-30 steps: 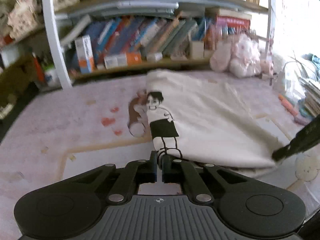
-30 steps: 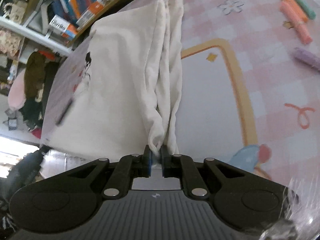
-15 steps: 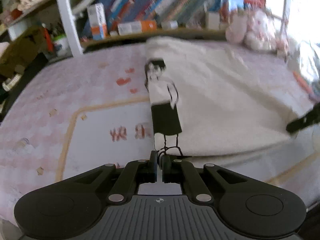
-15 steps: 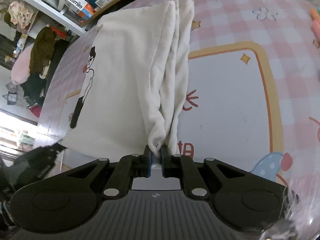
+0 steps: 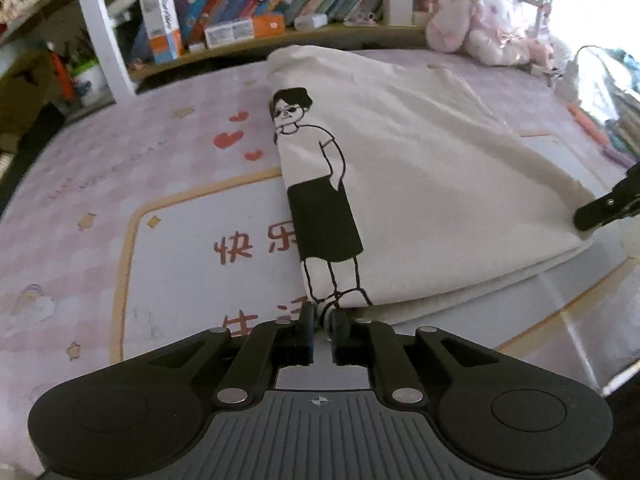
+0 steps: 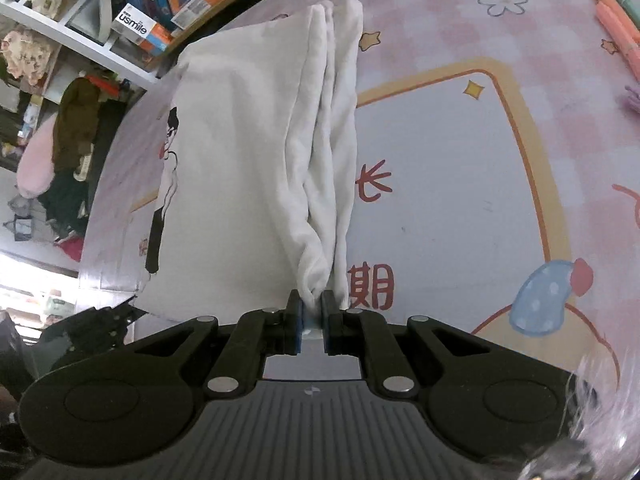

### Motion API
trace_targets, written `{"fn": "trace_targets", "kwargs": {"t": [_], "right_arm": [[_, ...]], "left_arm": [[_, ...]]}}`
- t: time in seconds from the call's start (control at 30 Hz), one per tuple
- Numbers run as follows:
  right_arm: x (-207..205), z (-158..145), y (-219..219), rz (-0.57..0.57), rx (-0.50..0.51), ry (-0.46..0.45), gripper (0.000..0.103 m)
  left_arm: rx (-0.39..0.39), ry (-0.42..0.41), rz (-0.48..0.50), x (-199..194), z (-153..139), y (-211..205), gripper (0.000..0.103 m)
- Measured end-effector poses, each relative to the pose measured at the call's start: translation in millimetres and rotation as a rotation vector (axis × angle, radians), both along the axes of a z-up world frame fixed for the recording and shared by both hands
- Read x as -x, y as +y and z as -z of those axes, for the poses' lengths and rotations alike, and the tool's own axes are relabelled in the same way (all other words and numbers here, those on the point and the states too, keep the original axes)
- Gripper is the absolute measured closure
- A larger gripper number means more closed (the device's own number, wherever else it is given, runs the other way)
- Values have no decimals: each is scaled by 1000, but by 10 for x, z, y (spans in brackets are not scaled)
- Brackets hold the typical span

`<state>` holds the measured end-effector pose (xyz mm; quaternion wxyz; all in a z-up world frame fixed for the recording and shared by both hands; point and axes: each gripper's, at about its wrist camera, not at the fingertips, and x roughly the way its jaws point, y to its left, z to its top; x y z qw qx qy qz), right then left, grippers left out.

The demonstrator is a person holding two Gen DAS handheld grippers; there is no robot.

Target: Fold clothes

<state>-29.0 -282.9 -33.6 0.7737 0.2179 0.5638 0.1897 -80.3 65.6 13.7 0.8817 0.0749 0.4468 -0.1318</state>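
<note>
A white T-shirt [image 5: 420,184] with a black cartoon figure print lies folded on a pink play mat [image 5: 160,240]. My left gripper [image 5: 323,316] is at its near corner by the figure's feet. Its jaws are opening, a narrow gap shows, and the cloth corner still sits between the tips. In the right wrist view the T-shirt [image 6: 240,160] stretches away from me, with bunched folds along its right side. My right gripper [image 6: 311,300] is shut on that bunched near edge. The right gripper [image 5: 608,208] also shows at the far right of the left wrist view.
A bookshelf [image 5: 280,8] packed with books and boxes runs along the mat's far side, with pink plush toys [image 5: 480,36] beside it. Several markers [image 6: 616,12] lie on the mat at the right. Dark clothes [image 6: 76,120] hang past the mat's left edge.
My left gripper has sunk toward the mat with the shirt corner, and the shirt now lies flatter. Its jaws have parted a little. The right gripper has kept its grip and barely moved.
</note>
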Motion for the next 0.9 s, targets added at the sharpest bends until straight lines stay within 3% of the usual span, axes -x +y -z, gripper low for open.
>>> {"fn": "trace_targets", "kwargs": {"t": [0.07,0.1,0.17,0.33,0.53,0.7,0.73,0.8,0.9], "right_arm": [[12,-53,34,-15,28,-14,87],[30,-90,40,-17,52,-22,74],[59,-173,66,-17,125,-41,59],[119,-416,23,10,178,-119,55],[-81,-500,303,44,209,-220,54],[-270,-219,571,41,391,-188,61],[-269,-183,587,41,388,-181,65],[-261,-163,616,40,348,-179,89],[-209,-321,679,39,340,-232,96]], "left_arm": [[35,41,28,-33,-20,116,77],[48,62,46,-41,-39,178,73],[62,87,83,-21,-79,286,64],[118,58,101,-54,-228,599,52],[312,-39,-27,-522,-369,839,47],[394,-66,-50,-897,-357,810,46],[397,-68,-45,-936,-342,794,46],[401,-70,-34,-1010,-312,765,46],[411,-60,-26,-1097,-265,747,46]]}}
